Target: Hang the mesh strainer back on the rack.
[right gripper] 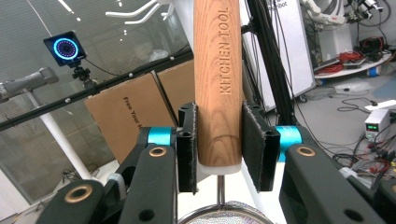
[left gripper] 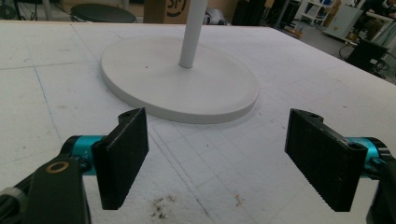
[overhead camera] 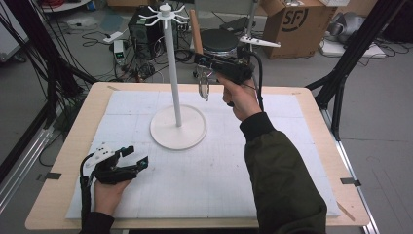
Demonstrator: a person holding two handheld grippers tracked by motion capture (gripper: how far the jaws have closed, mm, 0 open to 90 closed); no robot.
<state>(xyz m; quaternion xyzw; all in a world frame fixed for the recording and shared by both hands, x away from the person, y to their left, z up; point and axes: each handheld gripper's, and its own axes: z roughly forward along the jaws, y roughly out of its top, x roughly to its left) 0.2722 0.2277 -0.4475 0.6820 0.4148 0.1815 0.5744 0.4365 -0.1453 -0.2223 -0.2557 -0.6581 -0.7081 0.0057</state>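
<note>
One wooden handle (right gripper: 218,84) is clamped between the jaws of the right gripper (right gripper: 218,148), and the words KITCHEN TOOL can be read on it in the right gripper view. Below the handle a thin metal stem and the rim of a mesh strainer head (right gripper: 219,217) are seen there. From the high view the same strainer is seen held well above the table, handle up (overhead camera: 196,30), mesh head (overhead camera: 204,87) hanging down, just beside the white pole of the rack (overhead camera: 173,63) and below its hooked arms at the top. The right gripper (overhead camera: 200,57) is carried high by the raised hand, near the far edge of the table (overhead camera: 63,195).

The round base of the rack (left gripper: 182,88) is shown close up in the left gripper view, with the pole rising from it. The left gripper (left gripper: 217,154) is resting low on the white mat (left gripper: 37,93), jaws spread wide and nothing between them; in the high view it (overhead camera: 136,157) lies near the front left of the table, well apart from the strainer. Beyond the table a cardboard box (overhead camera: 297,22), a round stool (overhead camera: 220,41) and tangled cables on the floor are seen. The pole stands between the two grippers.
</note>
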